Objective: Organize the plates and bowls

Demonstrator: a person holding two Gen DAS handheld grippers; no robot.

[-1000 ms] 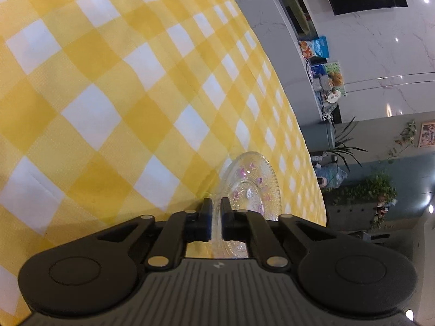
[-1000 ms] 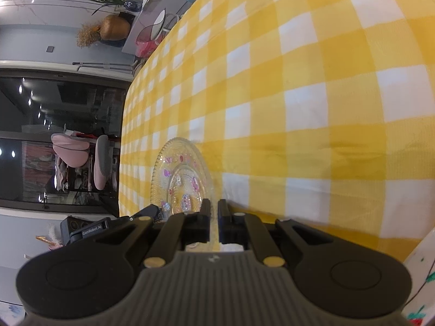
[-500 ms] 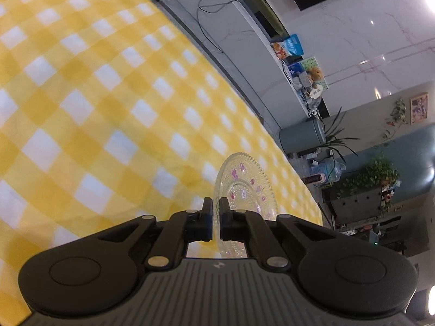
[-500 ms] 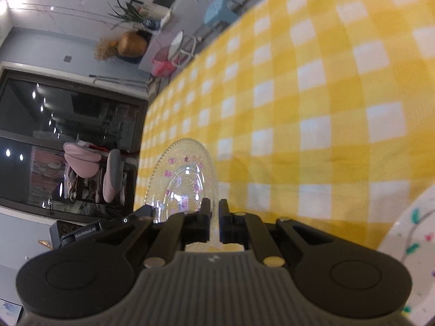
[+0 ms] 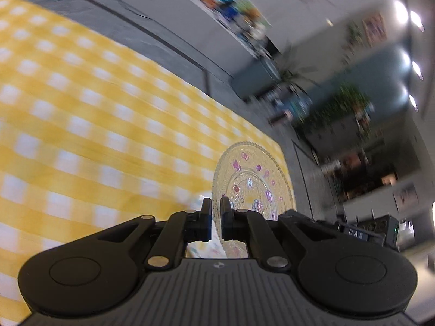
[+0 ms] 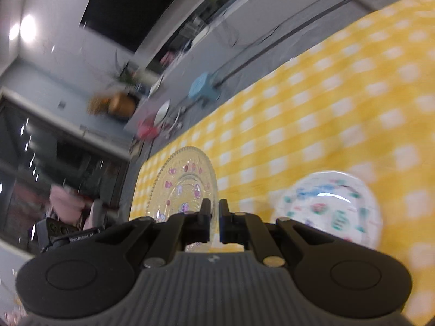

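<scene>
Both tongs are clamped on the same clear glass plate (image 5: 251,179), one at each side of its rim, and the plate hangs in the air above the desk (image 5: 81,135), tipped up on edge rather than lying flat. It is a pressed-glass plate with a beaded rim and small pink and purple flower shapes scattered over it.

From the left wrist view, the left tongs (image 5: 215,218) have their two black fingers drawn almost together with the plate's lower rim pinched between them; the plate rises ahead and to the right of the fingertips. The log-close gap between the fingers is filled by the glass edge. Behind the plate, part of the other black tool shows at the right.

From the right wrist view, the right tongs (image 6: 214,217) are likewise nearly together on the rim, with the glass plate (image 6: 185,184) standing up ahead and to the left of them.

The desk wears a yellow and white checked cloth (image 6: 326,108). On it, to the right of the right tongs and well below the held plate, sits a white dish (image 6: 331,206) painted with green, blue and pink marks; it is blurred, so whether it is a bowl or a plate I cannot tell.

The room behind is smeared with motion blur.
</scene>
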